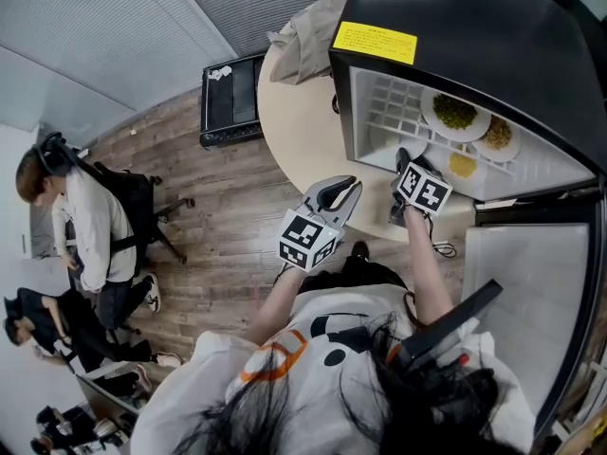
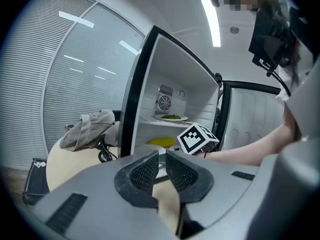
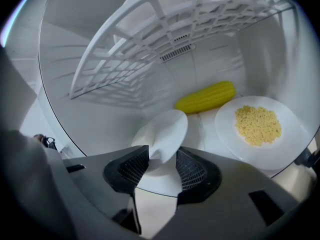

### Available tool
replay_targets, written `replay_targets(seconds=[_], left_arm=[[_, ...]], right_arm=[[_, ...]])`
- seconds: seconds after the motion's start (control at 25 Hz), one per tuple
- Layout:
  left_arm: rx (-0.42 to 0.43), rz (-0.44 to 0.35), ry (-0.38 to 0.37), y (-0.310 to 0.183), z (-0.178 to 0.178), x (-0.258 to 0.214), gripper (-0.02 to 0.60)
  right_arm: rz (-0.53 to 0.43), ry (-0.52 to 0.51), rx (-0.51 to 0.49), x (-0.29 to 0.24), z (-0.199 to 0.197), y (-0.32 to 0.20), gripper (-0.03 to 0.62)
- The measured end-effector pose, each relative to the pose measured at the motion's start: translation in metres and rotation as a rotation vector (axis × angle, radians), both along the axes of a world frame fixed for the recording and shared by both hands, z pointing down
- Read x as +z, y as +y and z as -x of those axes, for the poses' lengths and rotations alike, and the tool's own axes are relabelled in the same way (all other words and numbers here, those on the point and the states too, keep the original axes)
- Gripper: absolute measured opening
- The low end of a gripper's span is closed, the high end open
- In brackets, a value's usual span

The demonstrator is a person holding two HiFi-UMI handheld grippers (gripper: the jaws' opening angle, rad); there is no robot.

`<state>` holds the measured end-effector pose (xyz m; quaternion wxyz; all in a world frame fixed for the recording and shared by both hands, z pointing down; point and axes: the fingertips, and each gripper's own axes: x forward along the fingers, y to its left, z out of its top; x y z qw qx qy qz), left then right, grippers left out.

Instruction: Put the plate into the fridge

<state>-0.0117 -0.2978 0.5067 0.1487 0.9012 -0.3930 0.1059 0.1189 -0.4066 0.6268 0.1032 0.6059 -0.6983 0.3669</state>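
The empty white plate [image 3: 162, 134] lies tilted on the floor of the fridge's [image 1: 455, 27] lower compartment. Its near rim sits between the jaws of my right gripper [image 3: 162, 156], which stand apart and do not press on it. In the head view my right gripper [image 1: 403, 159] reaches into the open fridge under the wire shelf. My left gripper [image 1: 346, 190] hovers outside, in front of the fridge over the table edge. Its jaws [image 2: 161, 165] are together with nothing between them.
A corn cob [image 3: 206, 97] and a plate of yellow grains [image 3: 260, 129] sit behind and right of the empty plate. A plate of greens [image 1: 455, 114] rests on the shelf above. The fridge door [image 1: 517, 301] hangs open at right. A grey bag [image 1: 303, 36] lies on the round table [image 1: 294, 121]. People [image 1: 85, 226] stand far left.
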Motion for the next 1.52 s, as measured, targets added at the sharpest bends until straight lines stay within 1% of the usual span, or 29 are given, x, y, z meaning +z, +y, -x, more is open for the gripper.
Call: replay_targets(seconds=[0.12,0.24,0.32,0.4,0.52,0.68,0.8,1.16,1.28,1.4,1.52], left_arm=[[0.008,0.001,-0.004,0.000,0.000,-0.001,0.052],[0.015,0.002,-0.005,0.000,-0.001,0.000,0.052],[0.016,0.002,-0.005,0.001,-0.001,0.000,0.052],[0.018,0.002,-0.007,0.001,-0.001,0.001,0.052],[0.019,0.002,-0.011,0.000,-0.001,0.001,0.052],[0.017,0.003,-0.011,-0.001,0.001,0.000,0.052],[0.017,0.001,-0.009,0.000,0.003,0.001,0.052],[0.021,-0.006,-0.004,0.003,0.006,-0.002,0.052],[0.023,-0.009,-0.001,0.005,0.008,-0.003,0.052],[0.031,-0.012,0.002,0.007,0.009,-0.005,0.052],[0.042,-0.015,0.004,0.010,0.008,-0.006,0.052]], right_arm=[[-0.007,0.089,-0.061,0.001,0.004,-0.002,0.183],[-0.036,0.211,-0.100,-0.004,0.003,-0.003,0.192],[-0.045,0.272,-0.111,-0.006,0.002,-0.004,0.225],[-0.036,0.279,-0.117,-0.004,0.003,-0.004,0.250],[-0.027,0.276,-0.110,-0.002,-0.001,-0.002,0.258],[-0.060,0.332,-0.085,-0.011,-0.007,-0.002,0.270],[-0.083,0.363,-0.084,-0.017,-0.006,-0.003,0.276],[-0.095,0.333,-0.068,-0.025,-0.004,0.002,0.276],[-0.092,0.288,-0.077,-0.027,0.000,0.008,0.275],[-0.111,0.242,-0.074,-0.032,0.002,0.015,0.274],[-0.117,0.225,-0.066,-0.035,0.001,0.020,0.273]])
